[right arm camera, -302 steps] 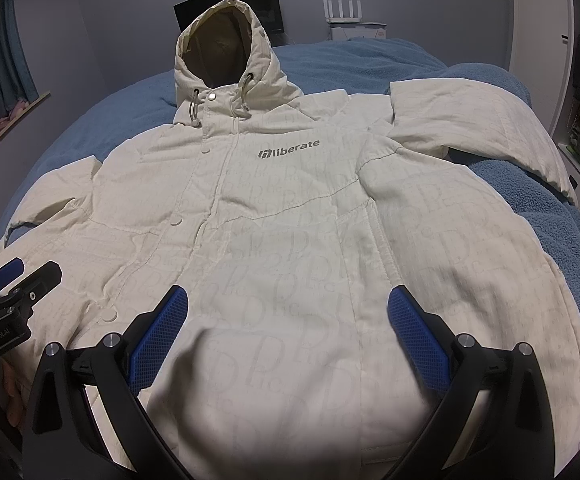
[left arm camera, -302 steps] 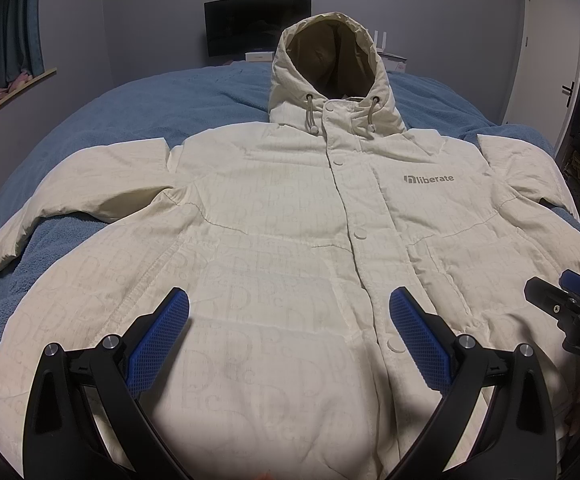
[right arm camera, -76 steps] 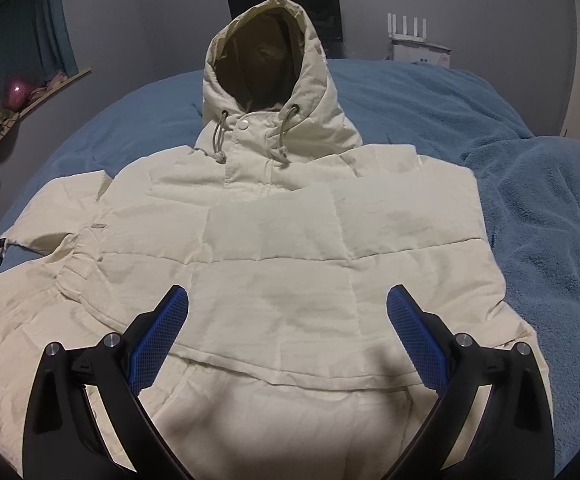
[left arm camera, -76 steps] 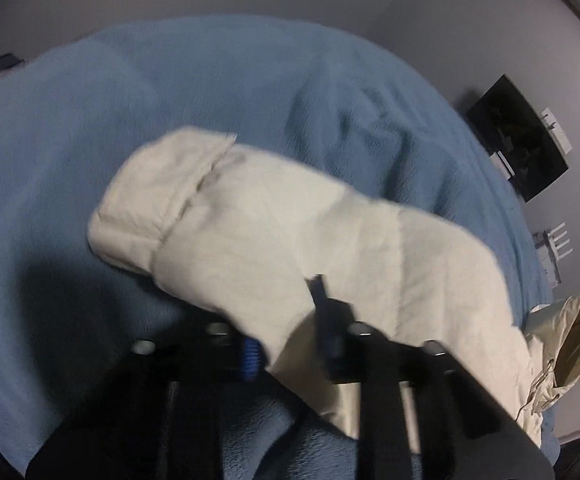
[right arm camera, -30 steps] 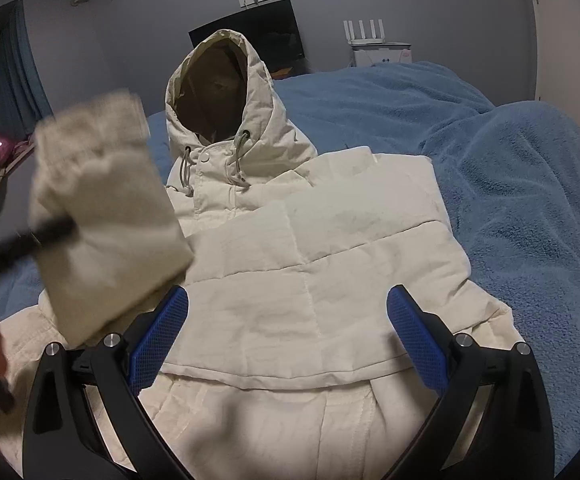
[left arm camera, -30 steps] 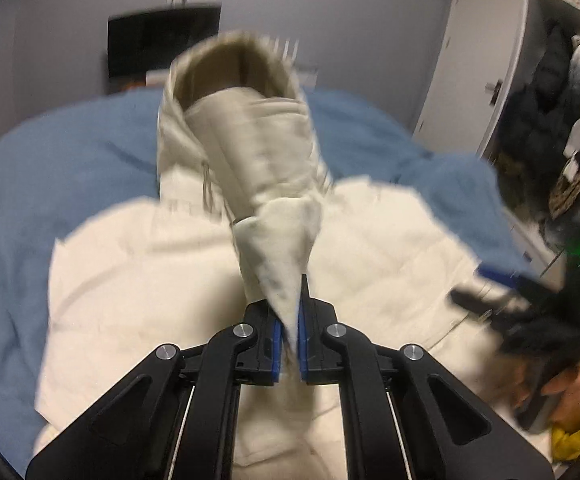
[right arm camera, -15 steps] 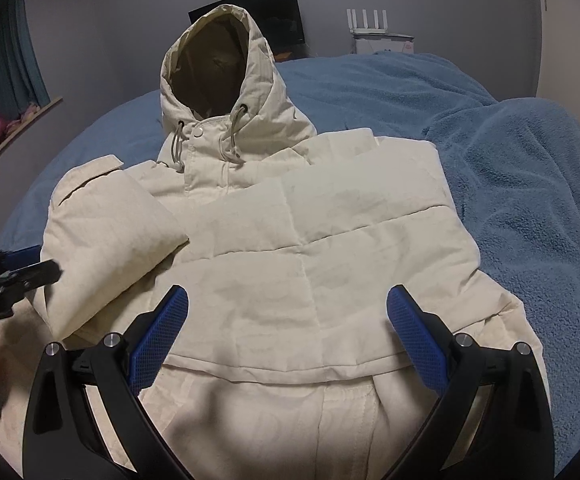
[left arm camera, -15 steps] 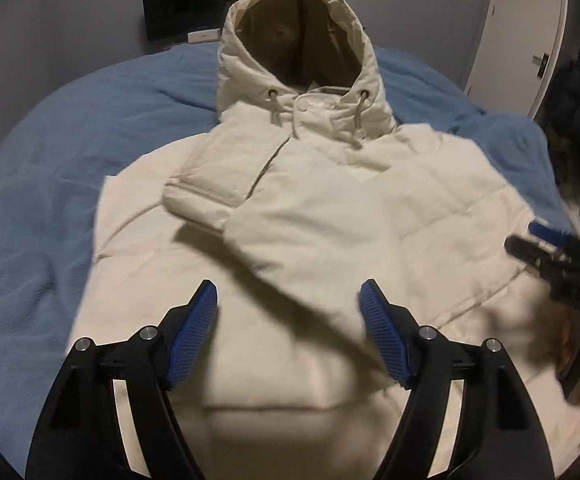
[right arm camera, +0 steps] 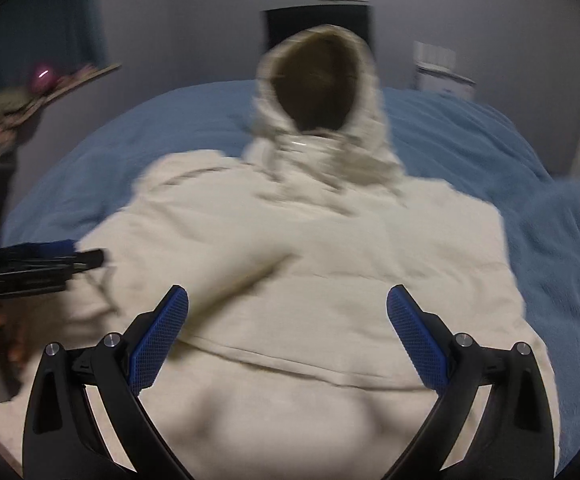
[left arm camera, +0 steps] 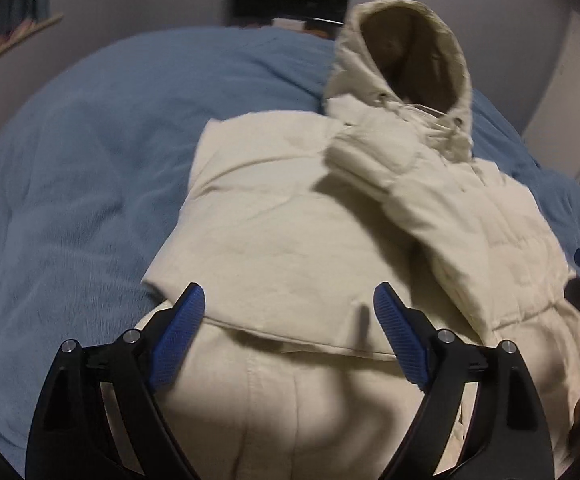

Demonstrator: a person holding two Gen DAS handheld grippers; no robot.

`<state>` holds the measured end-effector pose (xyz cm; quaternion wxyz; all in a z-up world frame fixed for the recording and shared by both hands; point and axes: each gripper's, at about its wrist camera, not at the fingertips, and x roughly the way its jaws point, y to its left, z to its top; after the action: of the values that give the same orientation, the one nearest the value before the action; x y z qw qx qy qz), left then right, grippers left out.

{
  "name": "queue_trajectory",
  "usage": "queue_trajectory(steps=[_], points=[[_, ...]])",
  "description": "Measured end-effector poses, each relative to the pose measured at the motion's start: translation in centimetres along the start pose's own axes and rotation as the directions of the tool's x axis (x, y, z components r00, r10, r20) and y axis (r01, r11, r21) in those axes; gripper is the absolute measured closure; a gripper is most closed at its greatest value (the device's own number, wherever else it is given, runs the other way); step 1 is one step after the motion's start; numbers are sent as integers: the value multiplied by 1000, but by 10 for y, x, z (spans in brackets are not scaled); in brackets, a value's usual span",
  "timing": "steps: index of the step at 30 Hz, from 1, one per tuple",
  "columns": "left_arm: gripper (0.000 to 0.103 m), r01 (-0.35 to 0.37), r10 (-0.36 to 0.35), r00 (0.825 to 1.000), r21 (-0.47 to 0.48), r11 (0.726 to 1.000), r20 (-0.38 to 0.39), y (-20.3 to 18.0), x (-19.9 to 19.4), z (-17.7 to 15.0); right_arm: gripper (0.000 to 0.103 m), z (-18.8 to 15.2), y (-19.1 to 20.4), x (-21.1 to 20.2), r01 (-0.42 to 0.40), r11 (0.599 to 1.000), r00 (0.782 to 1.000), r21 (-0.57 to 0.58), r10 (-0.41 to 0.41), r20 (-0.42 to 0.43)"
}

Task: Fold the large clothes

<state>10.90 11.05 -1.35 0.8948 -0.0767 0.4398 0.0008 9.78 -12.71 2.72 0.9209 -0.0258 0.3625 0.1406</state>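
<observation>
Jacket (left arm camera: 290, 240) lies flat on the blue bed (left arm camera: 73, 184), cream, both sleeves folded in across the chest. Nearest you, the hem end fills the bottom of both views, with a folded edge running across just past the fingertips. Your left gripper (left arm camera: 289, 334) hovers over that edge, jaws opening, blue pads wide apart, nothing between them but the cloth lying below. Your right gripper (right arm camera: 287, 338) hangs over the same lower part, pads spread wide, pinching nothing. In the right view the left gripper's black fingers show at the left edge over the jacket's side, blurred. Mid-way, the sleeve (left arm camera: 402, 184) lies diagonal over the chest, cuff near the collar. Farther on, the hood (left arm camera: 414, 60) stands open and upright, dark lining showing. Behind it, a black screen (right arm camera: 318, 26) against the grey wall; a shelf (right arm camera: 49, 88) at far left, too blurred to read.
</observation>
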Motion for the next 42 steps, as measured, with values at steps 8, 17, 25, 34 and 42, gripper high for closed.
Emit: queue_trajectory(steps=[8,17,25,34,42], points=[[18,22,-20,999,-84,996,26,17,-6,-2,8,19,100,44,21,971,996,-237,-42,-84],[18,44,-43,999,-99,994,15,19,-2,-4,68,10,96,75,92,965,984,-246,-125,-125],[18,40,-40,999,-80,996,12,17,0,-4,71,5,44,39,138,988,986,-64,-143,-82],[18,17,-17,1000,-40,999,3,10,2,-6,70,-14,7,33,112,991,986,70,-102,-131],[18,14,-14,1000,-32,999,0,8,2,-6,49,-10,-26,30,30,981,994,193,-8,-111]])
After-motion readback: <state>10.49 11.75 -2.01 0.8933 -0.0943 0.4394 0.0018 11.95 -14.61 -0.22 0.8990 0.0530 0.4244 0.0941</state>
